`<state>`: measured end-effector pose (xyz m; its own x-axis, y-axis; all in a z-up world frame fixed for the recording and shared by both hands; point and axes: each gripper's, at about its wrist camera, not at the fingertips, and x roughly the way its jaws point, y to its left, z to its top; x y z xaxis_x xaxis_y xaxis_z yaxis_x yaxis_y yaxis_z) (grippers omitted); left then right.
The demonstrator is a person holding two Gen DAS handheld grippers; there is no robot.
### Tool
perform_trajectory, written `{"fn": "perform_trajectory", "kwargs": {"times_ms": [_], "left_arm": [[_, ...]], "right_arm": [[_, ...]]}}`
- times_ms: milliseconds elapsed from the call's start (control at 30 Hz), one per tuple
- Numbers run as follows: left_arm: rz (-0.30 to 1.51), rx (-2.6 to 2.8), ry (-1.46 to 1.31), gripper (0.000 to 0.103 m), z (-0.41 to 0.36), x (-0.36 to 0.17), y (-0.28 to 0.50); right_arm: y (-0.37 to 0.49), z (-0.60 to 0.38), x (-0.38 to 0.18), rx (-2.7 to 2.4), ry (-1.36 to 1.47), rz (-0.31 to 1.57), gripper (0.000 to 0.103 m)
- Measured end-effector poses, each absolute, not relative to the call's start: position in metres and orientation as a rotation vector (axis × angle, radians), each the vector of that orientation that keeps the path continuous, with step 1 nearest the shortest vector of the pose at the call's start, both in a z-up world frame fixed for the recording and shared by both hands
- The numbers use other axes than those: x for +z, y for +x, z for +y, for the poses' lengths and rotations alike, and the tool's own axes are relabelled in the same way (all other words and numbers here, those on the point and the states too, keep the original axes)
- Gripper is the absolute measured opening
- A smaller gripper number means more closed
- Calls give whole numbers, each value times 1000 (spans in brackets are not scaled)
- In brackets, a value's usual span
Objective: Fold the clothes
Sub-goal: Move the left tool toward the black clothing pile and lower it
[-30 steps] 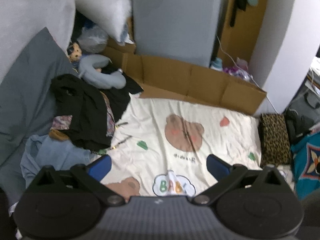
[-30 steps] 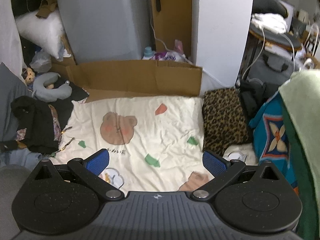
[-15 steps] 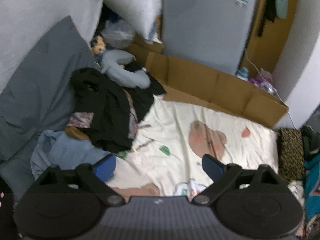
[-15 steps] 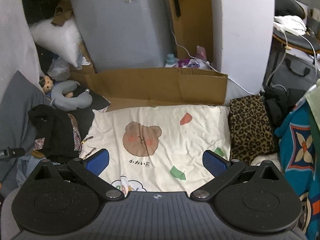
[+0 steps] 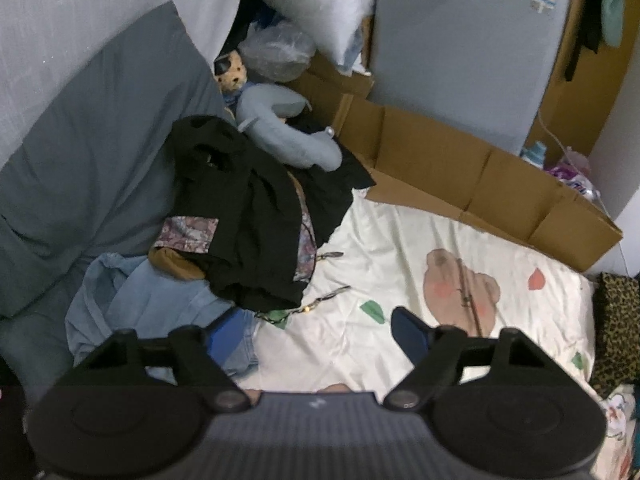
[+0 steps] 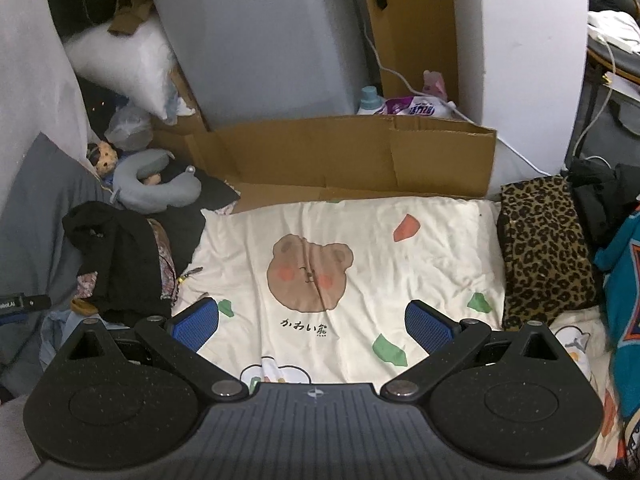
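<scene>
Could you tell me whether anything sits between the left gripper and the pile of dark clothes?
Nothing visible blocks it. The left gripper is open and empty, and the black garment lies just ahead atop the pile. Only the blue denim lies under the left finger.

At lower left in the left wrist view, the black garment (image 5: 248, 216) is hiding much of the light blue garment (image 5: 140, 304), and the gripper body is covering its lower edge.

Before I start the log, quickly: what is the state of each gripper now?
Left gripper: open, holding nothing.
Right gripper: open, holding nothing.
</scene>
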<state>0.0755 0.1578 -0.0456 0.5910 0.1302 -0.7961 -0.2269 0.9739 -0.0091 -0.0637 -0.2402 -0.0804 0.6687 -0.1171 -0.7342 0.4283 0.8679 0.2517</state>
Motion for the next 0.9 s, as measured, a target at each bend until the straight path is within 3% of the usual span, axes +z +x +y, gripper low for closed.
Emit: {"fn": "perform_trajectory", "kwargs": {"times_ms": [400,533,900], "left_arm": [[936,200,-135,78,188,-108,109],[956,210,-127,62,202,-134,119],[901,166,-173,62,227,-209,153]], "right_arm": [[-20,-230,-131,-304,381,832,90],[-4,-222,-150,-290,346,852,90],[36,-208,-225,-271,339,864,90]]}}
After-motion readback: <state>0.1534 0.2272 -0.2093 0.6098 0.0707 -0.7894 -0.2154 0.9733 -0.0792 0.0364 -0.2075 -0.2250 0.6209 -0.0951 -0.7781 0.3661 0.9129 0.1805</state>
